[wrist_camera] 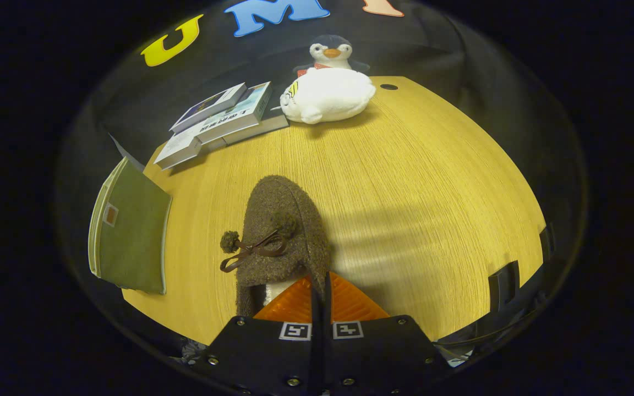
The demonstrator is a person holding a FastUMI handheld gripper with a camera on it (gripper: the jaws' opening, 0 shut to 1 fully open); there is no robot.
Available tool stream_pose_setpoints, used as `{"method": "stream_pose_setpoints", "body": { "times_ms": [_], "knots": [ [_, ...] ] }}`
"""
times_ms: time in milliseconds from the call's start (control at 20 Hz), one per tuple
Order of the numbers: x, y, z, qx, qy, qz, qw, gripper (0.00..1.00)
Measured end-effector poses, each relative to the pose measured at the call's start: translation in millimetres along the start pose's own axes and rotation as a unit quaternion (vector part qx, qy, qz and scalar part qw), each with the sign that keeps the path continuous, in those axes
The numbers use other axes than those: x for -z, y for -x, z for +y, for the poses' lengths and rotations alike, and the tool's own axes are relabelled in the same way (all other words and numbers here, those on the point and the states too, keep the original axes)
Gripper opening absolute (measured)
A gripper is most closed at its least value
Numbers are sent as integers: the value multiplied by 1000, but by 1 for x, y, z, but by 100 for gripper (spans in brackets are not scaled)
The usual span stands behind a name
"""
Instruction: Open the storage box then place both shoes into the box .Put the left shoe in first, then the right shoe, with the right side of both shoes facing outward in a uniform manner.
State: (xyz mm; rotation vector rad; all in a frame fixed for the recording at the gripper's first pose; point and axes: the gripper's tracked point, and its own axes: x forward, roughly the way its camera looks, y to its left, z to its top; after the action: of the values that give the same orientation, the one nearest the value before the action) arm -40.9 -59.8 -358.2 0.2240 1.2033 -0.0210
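The brown fuzzy shoe [281, 231] lies on the wooden surface [416, 192], directly ahead of the gripper [321, 286]. Its long axis runs away from the camera, almost in line with the fingers. The rounded toe points away, toward the books and the plush toys, and the heel opening is at the near end, at the fingertips. On the top of the shoe there is a small dark bow [253, 250] with two pom-poms, one of them hanging to the left side.

The jaws are drawn together, with only a thin dark slit between the two fingers. They meet at the right rear edge of the shoe, by the pale lining. I cannot tell for sure if the edge of the shoe is pinched between them or if they only touch it. The gripper comes from behind the heel, low and about level with the surface, pointing forward along the shoe.

To the left of the shoe, at the edge of the surface, stands a green fabric storage box [130, 231], apart from the shoe. Beyond the shoe lies a stack of books [220, 121], and just beside them a white plush seal [328, 96], with a plush penguin [331, 52] behind it.
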Motion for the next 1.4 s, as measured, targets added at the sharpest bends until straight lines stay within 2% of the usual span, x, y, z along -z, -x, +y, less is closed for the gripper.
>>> {"method": "stream_pose_setpoints", "body": {
  "times_ms": [450, 800, 1400],
  "knots": [
    [-22, 36, 66, -27, -47, -24, 998, 0],
    [-41, 55, 123, -41, -44, -36, 998, 0],
    [-63, 69, 247, -112, -45, -45, 992, 0]
  ]
}}
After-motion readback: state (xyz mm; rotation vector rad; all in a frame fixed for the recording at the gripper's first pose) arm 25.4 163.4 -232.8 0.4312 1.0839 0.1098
